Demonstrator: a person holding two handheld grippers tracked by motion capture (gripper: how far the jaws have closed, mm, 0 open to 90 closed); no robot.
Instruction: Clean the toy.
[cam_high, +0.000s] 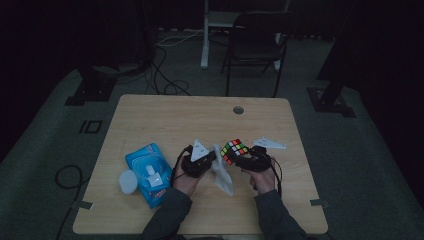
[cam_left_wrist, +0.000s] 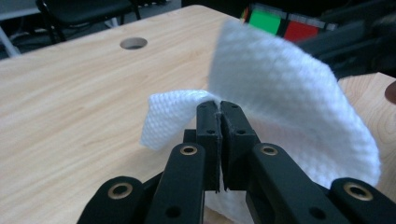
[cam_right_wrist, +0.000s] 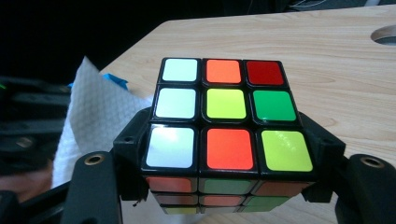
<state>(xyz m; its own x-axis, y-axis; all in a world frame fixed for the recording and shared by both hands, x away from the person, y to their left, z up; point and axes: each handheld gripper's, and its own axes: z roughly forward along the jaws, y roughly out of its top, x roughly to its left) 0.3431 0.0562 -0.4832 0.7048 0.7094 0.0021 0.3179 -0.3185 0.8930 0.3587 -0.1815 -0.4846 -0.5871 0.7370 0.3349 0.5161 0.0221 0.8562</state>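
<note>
Dim room, pale wooden table (cam_high: 150, 115)

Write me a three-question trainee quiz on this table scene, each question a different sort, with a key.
1. True or false: the left gripper is shut on the white wipe.
2. What does the right gripper hold? A) puzzle cube B) blue wipes pack C) nothing
3. Fill in: the pack's round white lid is flipped ____.

Key: 1 true; 2 A; 3 open.
</note>
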